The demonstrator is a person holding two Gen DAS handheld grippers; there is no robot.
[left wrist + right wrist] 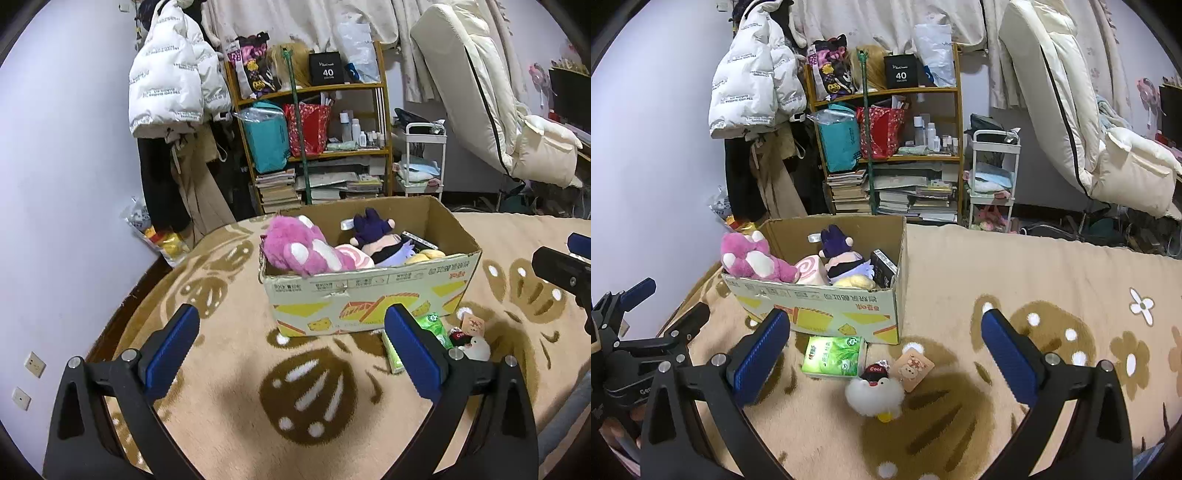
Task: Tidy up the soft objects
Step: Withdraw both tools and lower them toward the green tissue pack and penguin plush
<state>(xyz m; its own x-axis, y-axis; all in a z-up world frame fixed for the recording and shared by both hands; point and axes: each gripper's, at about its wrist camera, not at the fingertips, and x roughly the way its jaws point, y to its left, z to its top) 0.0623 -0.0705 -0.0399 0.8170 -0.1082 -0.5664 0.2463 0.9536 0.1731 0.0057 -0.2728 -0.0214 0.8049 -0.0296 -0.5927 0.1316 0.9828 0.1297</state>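
Both tongs, left tongs (291, 347) and right tongs (886, 350), spread empty over beige patterned blanket (1015, 266), cluttered bookshelf (886, 147) behind.

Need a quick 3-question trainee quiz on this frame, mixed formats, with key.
1. True or false: the white plush duck lies inside the cardboard box.
2. Which lies on the blanket beside the duck? A) green tissue pack B) pink plush C) purple-haired doll
3. Fill in: the left gripper and the right gripper are both ____, holding nothing.

Key: 1 false, it lies in front of the box; 2 A; 3 open.
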